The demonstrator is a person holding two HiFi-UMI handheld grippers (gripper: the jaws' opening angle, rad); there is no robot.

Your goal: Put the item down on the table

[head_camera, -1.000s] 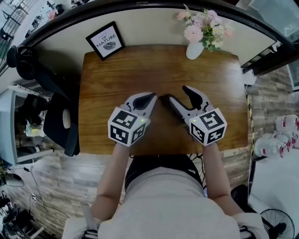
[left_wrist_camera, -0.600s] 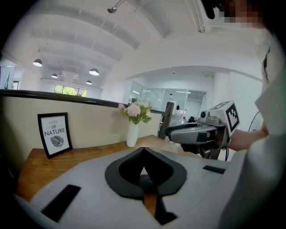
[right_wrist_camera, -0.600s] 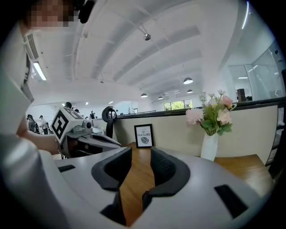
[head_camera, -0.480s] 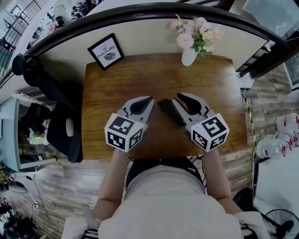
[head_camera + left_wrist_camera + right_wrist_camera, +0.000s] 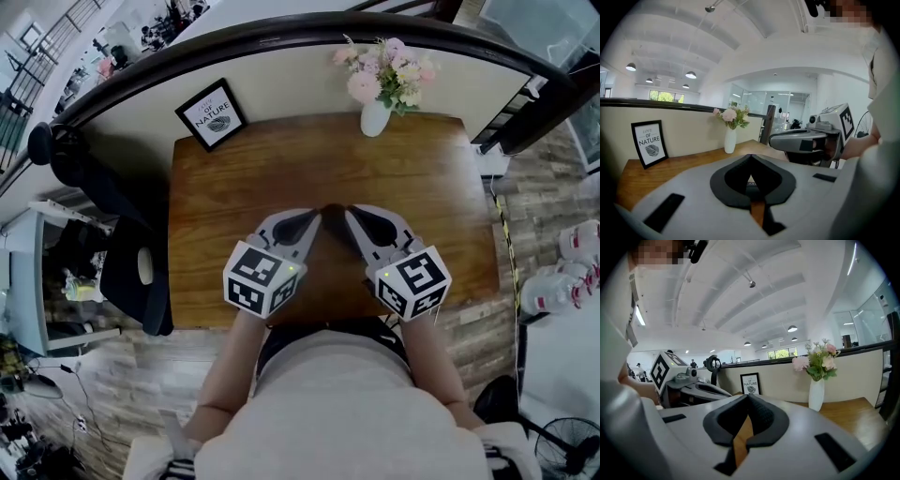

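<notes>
My left gripper (image 5: pixel 314 215) and right gripper (image 5: pixel 352 215) hang side by side over the middle of the brown wooden table (image 5: pixel 225 187), tips pointing away from me and nearly meeting. The left gripper (image 5: pixel 750 158) is shut with nothing between its dark pads. The right gripper (image 5: pixel 748 398) has just been closing and is now shut, also empty. Each gripper shows in the other's view, the right gripper body (image 5: pixel 806 140) and the left gripper body (image 5: pixel 693 387). I see no loose item on the table near the jaws.
A framed "Love of Nature" print (image 5: pixel 212 113) leans on the low wall at the table's back left. A white vase of pink flowers (image 5: pixel 375 112) stands at the back right. A dark chair (image 5: pixel 131 272) is left of the table.
The right gripper's jaws went from wide apart to shut. Both grippers' tips have drawn closer together over the table's middle.
</notes>
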